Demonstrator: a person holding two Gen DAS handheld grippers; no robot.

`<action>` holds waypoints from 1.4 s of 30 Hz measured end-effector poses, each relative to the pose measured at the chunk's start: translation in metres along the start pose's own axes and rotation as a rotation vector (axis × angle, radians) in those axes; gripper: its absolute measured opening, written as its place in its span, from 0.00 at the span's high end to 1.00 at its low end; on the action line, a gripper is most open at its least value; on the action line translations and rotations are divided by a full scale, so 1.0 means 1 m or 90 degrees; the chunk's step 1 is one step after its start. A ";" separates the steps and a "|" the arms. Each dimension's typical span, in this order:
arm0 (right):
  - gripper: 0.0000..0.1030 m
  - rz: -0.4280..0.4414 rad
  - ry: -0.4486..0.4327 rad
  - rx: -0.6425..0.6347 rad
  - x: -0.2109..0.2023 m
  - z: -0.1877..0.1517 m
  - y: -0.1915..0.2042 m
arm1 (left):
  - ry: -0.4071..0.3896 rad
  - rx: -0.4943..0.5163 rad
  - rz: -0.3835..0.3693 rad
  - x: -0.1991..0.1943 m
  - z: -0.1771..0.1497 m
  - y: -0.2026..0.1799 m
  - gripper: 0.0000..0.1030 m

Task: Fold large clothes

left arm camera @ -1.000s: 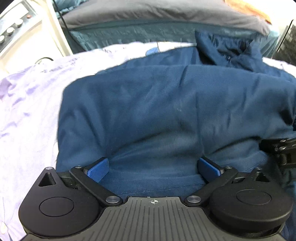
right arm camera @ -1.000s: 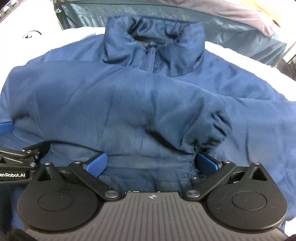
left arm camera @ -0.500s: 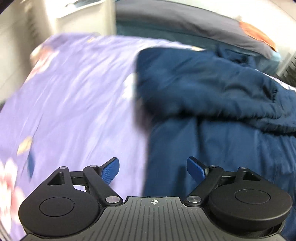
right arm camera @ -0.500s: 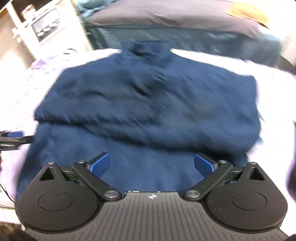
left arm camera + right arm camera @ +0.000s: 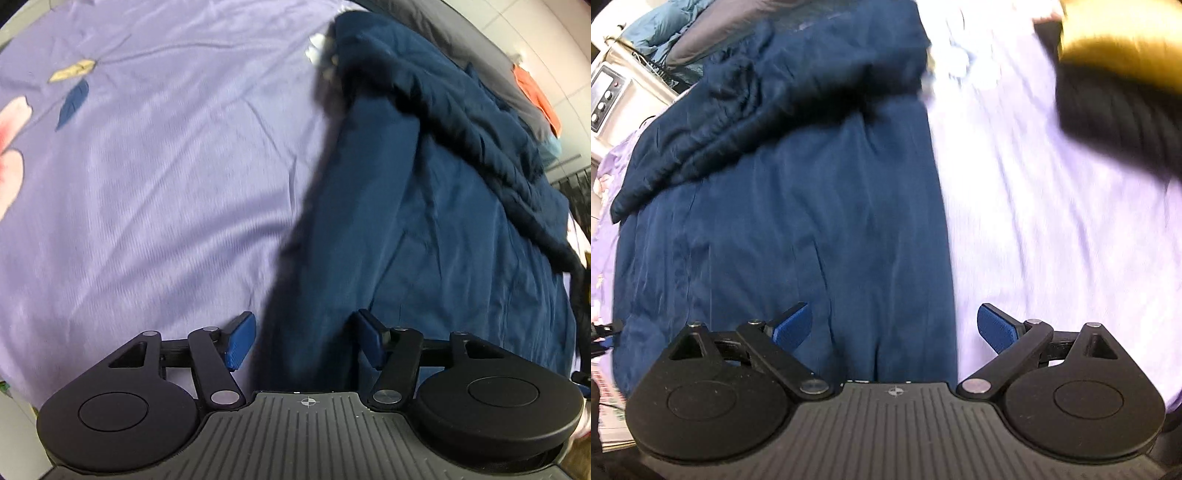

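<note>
Your left gripper [image 5: 303, 341] is matte black, with two round discs low in the frame, a ribbed grey centre plate bearing a small crosshair mark, silver pivot screws, and blue ridged pads [image 5: 240, 341] on its fingers. Your right gripper [image 5: 895, 328] matches it: black linkages, silver screws, blue pads [image 5: 995, 329].

jacket [image 5: 424, 229]: navy cloth, smooth, faint sheen, creased
sheet [image 5: 147, 192]: lilac cloth, matt, wrinkled
left gripper [image 5: 301, 339]: matt black plastic, metal pivots
pads [image 5: 995, 328]: blue, textured
</note>
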State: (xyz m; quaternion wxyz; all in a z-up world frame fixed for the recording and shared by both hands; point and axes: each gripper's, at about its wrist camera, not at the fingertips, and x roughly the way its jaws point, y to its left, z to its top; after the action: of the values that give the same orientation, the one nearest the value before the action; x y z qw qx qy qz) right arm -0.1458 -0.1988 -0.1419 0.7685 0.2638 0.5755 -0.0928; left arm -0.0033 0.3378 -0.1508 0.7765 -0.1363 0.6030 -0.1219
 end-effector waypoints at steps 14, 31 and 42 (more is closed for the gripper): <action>0.15 0.098 0.090 0.004 0.026 -0.023 0.000 | 0.045 -0.076 -0.125 0.000 -0.039 0.026 0.00; 0.15 0.099 0.123 0.032 0.023 -0.018 -0.014 | -0.097 -0.026 -0.085 -0.110 -0.025 0.075 0.00; 0.13 0.095 0.121 0.005 0.018 -0.022 -0.008 | 0.048 0.079 -0.103 -0.006 -0.065 0.002 0.00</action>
State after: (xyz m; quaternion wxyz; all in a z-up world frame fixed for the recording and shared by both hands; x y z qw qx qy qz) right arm -0.1620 -0.1910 -0.1655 0.7139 0.3168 0.6243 -0.0122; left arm -0.0678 0.3381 -0.1615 0.7476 -0.1316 0.6104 -0.2263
